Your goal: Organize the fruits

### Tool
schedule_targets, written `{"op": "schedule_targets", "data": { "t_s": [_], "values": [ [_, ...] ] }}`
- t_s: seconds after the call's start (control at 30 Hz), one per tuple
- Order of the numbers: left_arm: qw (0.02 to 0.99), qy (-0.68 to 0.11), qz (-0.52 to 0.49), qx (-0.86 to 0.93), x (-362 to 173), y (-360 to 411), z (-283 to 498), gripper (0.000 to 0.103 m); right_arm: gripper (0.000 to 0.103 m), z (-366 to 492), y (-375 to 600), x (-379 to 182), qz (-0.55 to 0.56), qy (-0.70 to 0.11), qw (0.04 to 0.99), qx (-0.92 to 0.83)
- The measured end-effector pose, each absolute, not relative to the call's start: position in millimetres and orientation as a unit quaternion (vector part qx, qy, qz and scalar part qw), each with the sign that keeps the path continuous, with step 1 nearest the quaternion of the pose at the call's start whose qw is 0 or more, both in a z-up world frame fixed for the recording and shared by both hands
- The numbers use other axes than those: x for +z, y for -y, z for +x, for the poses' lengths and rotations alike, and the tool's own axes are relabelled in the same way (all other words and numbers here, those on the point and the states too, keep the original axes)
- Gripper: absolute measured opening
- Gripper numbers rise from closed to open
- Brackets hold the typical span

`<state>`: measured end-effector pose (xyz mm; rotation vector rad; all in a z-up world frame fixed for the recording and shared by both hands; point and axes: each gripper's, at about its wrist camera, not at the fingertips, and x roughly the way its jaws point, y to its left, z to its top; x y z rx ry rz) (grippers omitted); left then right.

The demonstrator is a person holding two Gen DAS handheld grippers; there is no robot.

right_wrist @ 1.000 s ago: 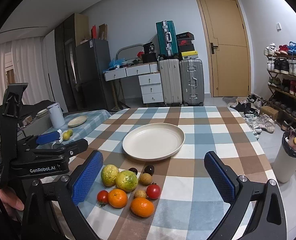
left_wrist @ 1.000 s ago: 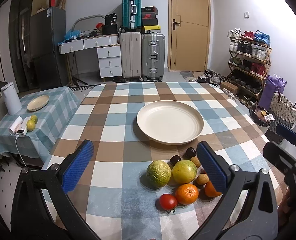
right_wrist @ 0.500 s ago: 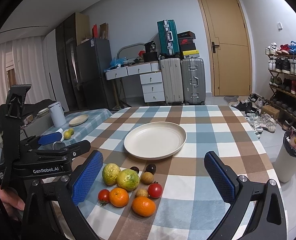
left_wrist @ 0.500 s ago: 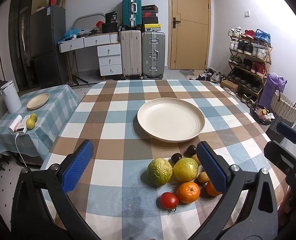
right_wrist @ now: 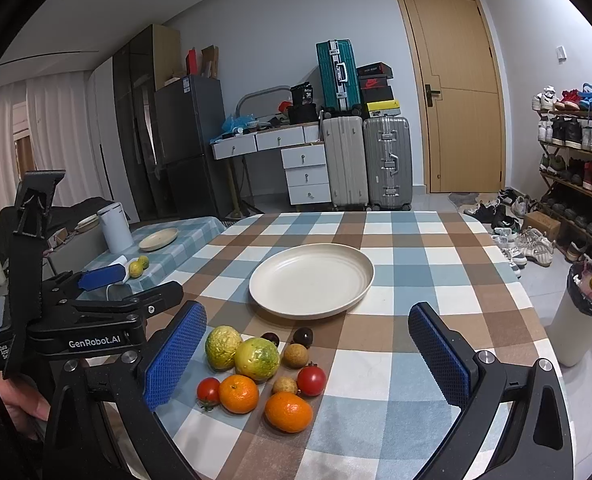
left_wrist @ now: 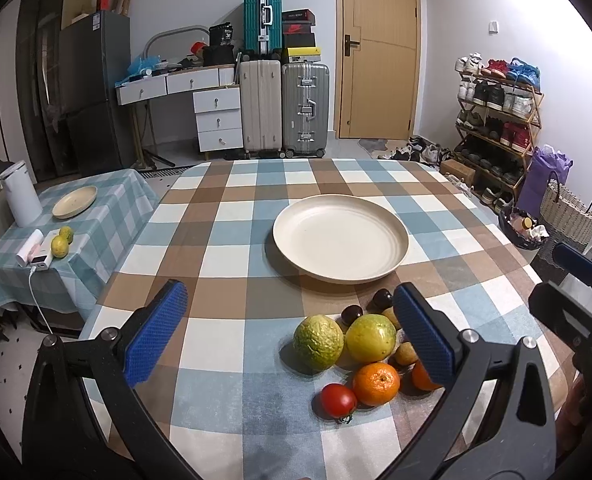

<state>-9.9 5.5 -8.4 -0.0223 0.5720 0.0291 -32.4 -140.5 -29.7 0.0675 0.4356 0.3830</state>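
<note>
A cream plate (left_wrist: 340,248) (right_wrist: 311,280) sits empty on the checked tablecloth. In front of it lies a cluster of fruit: two green-yellow fruits (left_wrist: 318,343) (right_wrist: 256,358), two oranges (left_wrist: 376,383) (right_wrist: 288,411), two tomatoes (left_wrist: 338,400) (right_wrist: 312,379), dark plums (right_wrist: 303,336) and small brown fruits (right_wrist: 295,355). My left gripper (left_wrist: 289,338) is open and empty above the near table, left of the fruit. My right gripper (right_wrist: 307,354) is open and empty, with the fruit lying between its fingers in view.
A side table (left_wrist: 107,200) at the left holds a small plate (left_wrist: 74,201), a white jug (left_wrist: 19,194) and two limes (left_wrist: 61,242). Suitcases (left_wrist: 283,108), a desk, a door and a shoe rack (left_wrist: 496,128) stand beyond. A bin (right_wrist: 582,312) is at the right.
Both grippers have risen slightly and tilted, so the fruit and plate sit a little lower in view. Nothing was grasped or moved.
</note>
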Motion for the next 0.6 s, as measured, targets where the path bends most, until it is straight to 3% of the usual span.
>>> {"op": "schedule_targets", "data": {
  "t_s": [0.6],
  "values": [
    [0.961,-0.277,-0.008,0.016,-9.5,-4.3,-9.8,0.103,0.103,-32.4,139.4,-29.2,0.031,-0.215,0.958,0.188]
  ]
}}
